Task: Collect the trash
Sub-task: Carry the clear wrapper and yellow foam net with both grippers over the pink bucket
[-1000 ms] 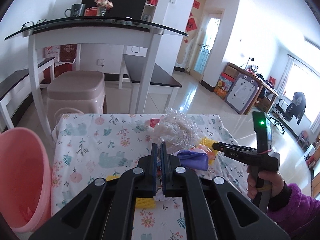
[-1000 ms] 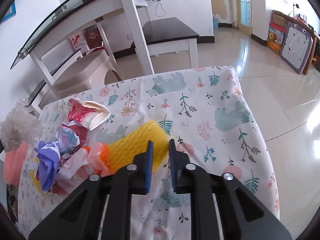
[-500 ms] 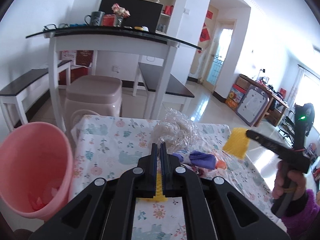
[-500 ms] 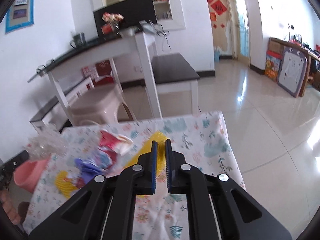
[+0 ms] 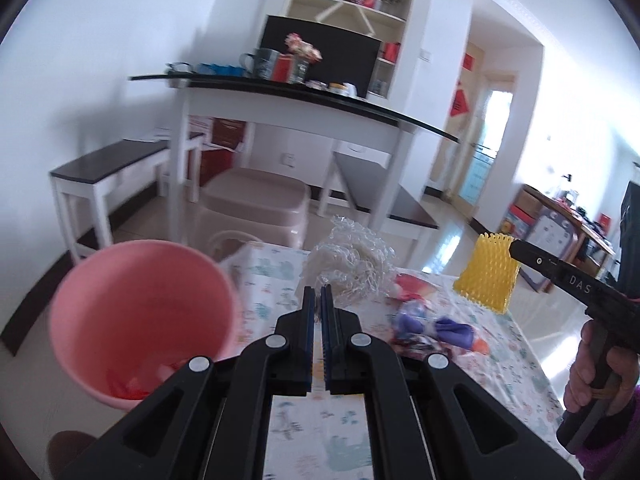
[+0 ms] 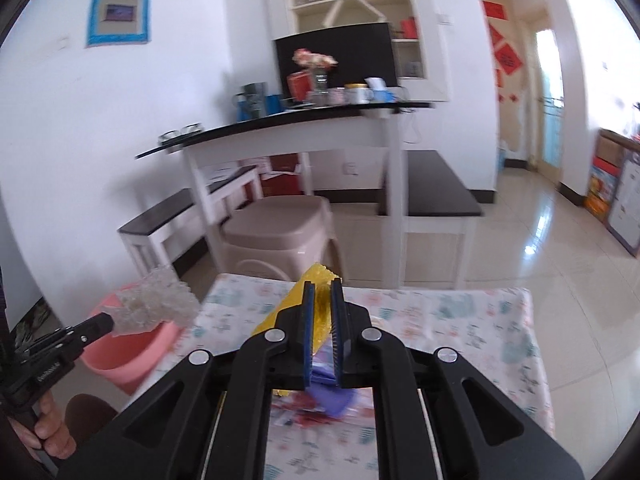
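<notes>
So I'm running both hands at once here. My left tongs (image 5: 316, 300) are pinching a crinkly clear plastic wad (image 5: 350, 264), which is sticking up just above the tips in the middle of the left wrist frame. My right tongs (image 6: 320, 300) are pressed together on a yellow foam net sleeve (image 5: 486, 272); from the left camera it's hanging off the tip at the right of the frame, clear of the surface (image 5: 280, 276) with the floral cloth.

The thing that matters now is the pink bin (image 5: 140, 320). It's sitting off the surface's edge, filling the lower left of the left wrist view, right beside the left tongs. In the right wrist view the bin (image 6: 132, 352) is way over at the lower left, with the plastic wad hovering about over its rim. So I'm reckoning the left hand is much nearer and should drop first, while the right one needs to swing across toward frame left, with the sleeve's long side hanging down so it slides in.

The leftover pile (image 5: 432, 330), purple glove and red wrappers, is lying on the cloth between the two tongs.
</notes>
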